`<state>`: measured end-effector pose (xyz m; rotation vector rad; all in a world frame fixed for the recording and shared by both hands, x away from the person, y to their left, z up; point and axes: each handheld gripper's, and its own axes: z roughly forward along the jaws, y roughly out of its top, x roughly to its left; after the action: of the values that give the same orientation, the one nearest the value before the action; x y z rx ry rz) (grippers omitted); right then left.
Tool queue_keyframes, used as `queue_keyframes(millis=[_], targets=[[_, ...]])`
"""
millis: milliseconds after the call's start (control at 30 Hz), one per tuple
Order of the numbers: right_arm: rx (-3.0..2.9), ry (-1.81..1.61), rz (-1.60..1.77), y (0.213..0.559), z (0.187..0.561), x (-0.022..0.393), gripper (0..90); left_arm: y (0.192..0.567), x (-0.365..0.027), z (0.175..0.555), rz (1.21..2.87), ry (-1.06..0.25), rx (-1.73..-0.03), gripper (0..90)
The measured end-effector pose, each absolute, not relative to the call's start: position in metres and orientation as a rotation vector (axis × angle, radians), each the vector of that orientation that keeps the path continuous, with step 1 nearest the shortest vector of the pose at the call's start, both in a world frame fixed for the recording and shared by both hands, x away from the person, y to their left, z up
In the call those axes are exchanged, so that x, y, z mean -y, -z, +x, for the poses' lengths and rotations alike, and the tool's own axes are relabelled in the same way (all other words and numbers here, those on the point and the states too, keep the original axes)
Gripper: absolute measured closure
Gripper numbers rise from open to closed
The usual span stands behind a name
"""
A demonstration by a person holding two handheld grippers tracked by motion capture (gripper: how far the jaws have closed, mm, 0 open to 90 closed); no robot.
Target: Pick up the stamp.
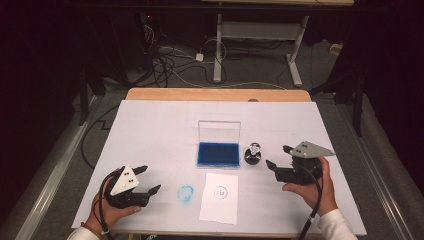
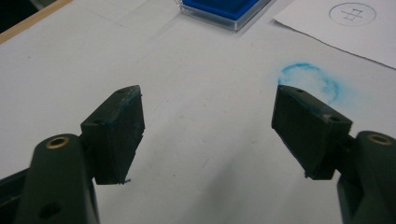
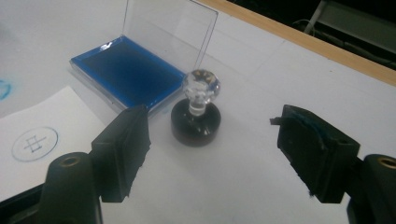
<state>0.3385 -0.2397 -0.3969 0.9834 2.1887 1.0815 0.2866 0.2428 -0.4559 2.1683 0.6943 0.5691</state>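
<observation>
Left gripper (image 1: 150, 180): your jaws stand apart with nothing between them; it sits low at the near left of the table (image 1: 150, 120), idle.
Blue smudge (image 1: 185, 194): a ring of ink on the bare table cover, just right of your left gripper; it reads as a stray print off the paper.
Paper (image 1: 220, 212): it already carries one round blue print (image 1: 220, 192) near its top, so the stamping looks done, at least once.
Ink pad (image 1: 218, 154): lid up, blue pad exposed, behind the paper. Closing it may be left for you.
Stamp (image 1: 253, 154): upright on its dark base, clear knob on top, just right of the ink pad, touching neither gripper.
Right gripper (image 1: 278, 157): your jaws are wide and hold nothing; they point at the stamp from close by its right side.
Judgement: if you want another print, you have yet to take up the stamp.
</observation>
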Motion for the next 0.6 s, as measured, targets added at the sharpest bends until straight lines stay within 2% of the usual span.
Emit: queue_keyframes(millis=[600], targets=[[-2.364,-0.927,1.021,0.415,0.395,0.193,29.3,0.461,-0.244,0.286,2.199,-0.551,-0.699,24.6]])
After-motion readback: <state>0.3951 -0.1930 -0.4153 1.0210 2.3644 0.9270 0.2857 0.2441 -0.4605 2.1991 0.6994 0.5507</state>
